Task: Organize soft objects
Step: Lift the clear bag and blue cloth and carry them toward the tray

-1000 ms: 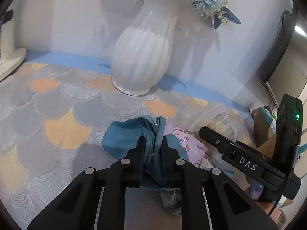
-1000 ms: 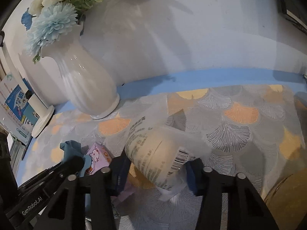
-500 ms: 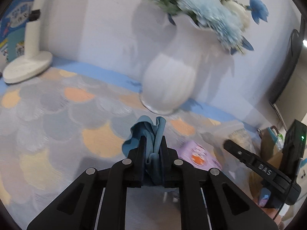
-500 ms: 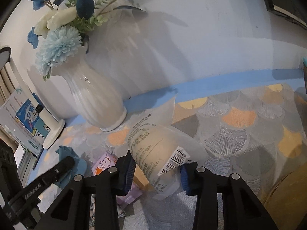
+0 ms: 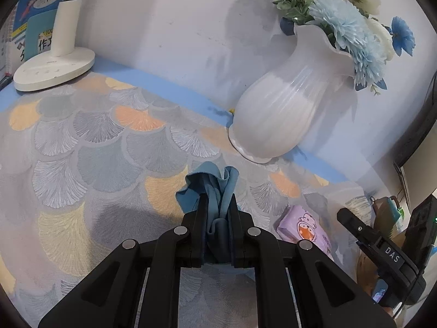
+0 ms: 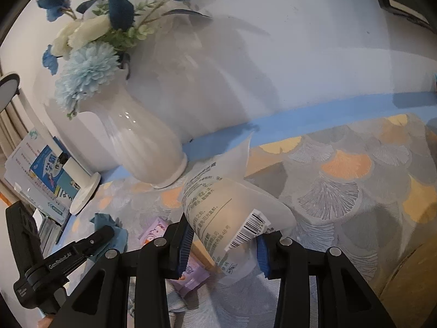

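My left gripper (image 5: 217, 205) is shut on a bunched blue cloth (image 5: 210, 186) and holds it above the patterned tablecloth (image 5: 95, 158). My right gripper (image 6: 222, 235) is shut on a clear plastic packet (image 6: 226, 213) with printed text and a barcode, lifted off the table. A purple tissue pack (image 5: 303, 229) with a cartoon face lies on the table between the grippers; it also shows in the right wrist view (image 6: 188, 276). The blue cloth (image 6: 109, 221) and left gripper (image 6: 103, 233) show at the left of the right wrist view.
A white ribbed vase (image 5: 284, 114) with blue and white flowers stands at the back by the wall. A white lamp base (image 5: 54, 68) and books (image 5: 35, 22) are at the far left. A tan object (image 6: 409, 287) sits at the right edge.
Both grippers have risen and drawn back with their loads. The blue cloth has come off the table, and the plastic packet sits higher above the tissue pack.
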The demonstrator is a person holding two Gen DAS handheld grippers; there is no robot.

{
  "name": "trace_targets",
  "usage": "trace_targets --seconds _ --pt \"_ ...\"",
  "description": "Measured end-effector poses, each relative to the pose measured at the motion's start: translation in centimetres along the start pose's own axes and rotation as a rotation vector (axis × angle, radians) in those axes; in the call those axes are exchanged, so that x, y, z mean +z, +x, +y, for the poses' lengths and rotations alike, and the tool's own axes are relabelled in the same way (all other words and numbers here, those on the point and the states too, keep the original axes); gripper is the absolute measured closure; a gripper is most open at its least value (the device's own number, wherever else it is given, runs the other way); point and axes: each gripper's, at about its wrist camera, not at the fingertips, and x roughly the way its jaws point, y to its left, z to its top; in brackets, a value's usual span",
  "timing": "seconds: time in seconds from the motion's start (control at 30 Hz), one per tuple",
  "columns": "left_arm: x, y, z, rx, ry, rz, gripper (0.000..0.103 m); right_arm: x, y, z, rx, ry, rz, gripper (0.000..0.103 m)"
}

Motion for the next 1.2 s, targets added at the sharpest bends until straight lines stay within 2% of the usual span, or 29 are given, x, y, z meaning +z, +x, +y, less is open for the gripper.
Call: trace_targets --seconds 0.2,0.33,0.47,0.63,0.83,1.0,1.2 --pt "0.1 0.2 0.1 -0.007 -0.012 0.001 0.095 -0.2 -0.5 1.2 0.029 -0.055 -0.037 0.064" --pt "0.0 -0.7 -0.2 -0.019 0.001 -0.04 0.095 -0.5 -1.3 2.2 0.065 -0.104 -0.085 0.064" --pt "-0.1 -1.9 -0.9 0.047 0.029 -0.06 0.095 -1.0 -2.2 4.2 0.098 -0.199 -0.13 0.064" --pt "-0.2 -4.4 -1.7 0.086 0.023 -0.079 0.094 -1.6 -3.1 6.3 0.132 -0.243 -0.103 0.064" --pt "-0.2 -7.3 -3.8 0.127 0.078 -0.088 0.095 -2.1 -6.4 8.4 0.176 -0.262 -0.123 0.064" --pt "-0.3 -9.7 -6.2 0.126 0.12 -0.105 0.095 -1.5 -10.0 9.2 0.219 -0.251 -0.142 0.064" --pt "-0.3 -11.8 -9.5 0.118 0.15 -0.111 0.095 0.0 -14.6 10.1 0.194 -0.291 -0.159 0.063"
